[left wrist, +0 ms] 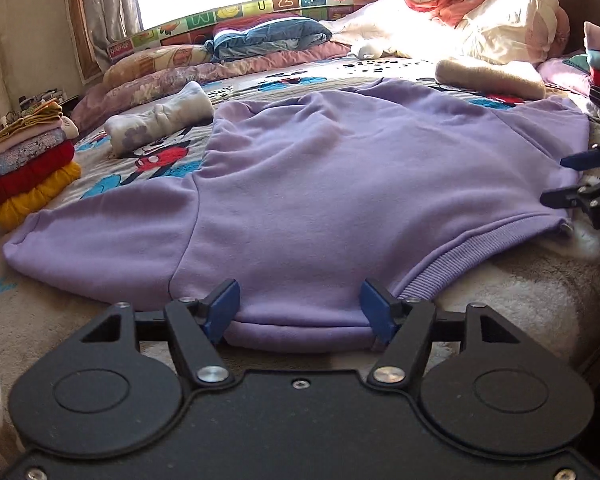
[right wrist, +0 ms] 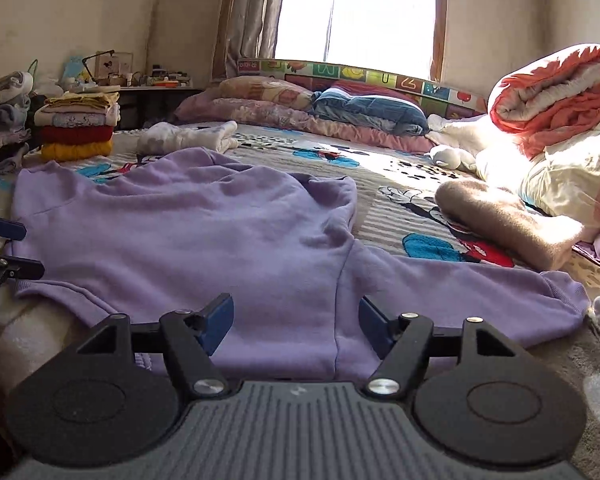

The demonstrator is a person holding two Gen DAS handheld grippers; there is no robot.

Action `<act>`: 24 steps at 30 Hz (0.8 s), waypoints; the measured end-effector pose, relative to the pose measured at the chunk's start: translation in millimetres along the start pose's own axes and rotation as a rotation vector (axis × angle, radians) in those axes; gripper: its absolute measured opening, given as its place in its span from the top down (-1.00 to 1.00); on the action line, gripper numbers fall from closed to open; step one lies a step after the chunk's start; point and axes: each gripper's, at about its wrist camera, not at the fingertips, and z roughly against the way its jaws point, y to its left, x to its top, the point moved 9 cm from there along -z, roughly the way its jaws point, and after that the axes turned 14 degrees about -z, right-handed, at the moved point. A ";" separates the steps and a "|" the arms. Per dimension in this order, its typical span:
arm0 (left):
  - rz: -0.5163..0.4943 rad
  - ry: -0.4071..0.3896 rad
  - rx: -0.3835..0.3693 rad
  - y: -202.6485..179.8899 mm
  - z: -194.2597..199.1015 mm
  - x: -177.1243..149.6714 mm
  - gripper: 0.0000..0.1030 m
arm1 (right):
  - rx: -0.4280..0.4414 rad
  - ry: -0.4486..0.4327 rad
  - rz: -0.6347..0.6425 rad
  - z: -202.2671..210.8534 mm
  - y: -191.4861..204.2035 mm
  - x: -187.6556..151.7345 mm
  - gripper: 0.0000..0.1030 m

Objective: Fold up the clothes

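Lying flat across the cartoon-print bedspread (right wrist: 400,184) is a lilac sweatshirt (left wrist: 340,184).
Left gripper (left wrist: 300,308) is spreading wide at its 6 o'clock edge; right gripper (right wrist: 296,320) is gaping wide over it, sleeve (right wrist: 480,292) reaching toward 3 o'clock.

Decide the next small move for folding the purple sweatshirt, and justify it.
Probably close both grippers on the near edge. The sweatshirt lies flat on the bed, sleeves spread, and the left gripper and right gripper are open, straddling its edge without gripping.
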 end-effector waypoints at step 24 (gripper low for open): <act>0.413 -0.115 -0.087 40.5 3.4 21.9 -0.35 | 0.135 -0.022 -0.345 7.0 -22.3 2.8 -0.42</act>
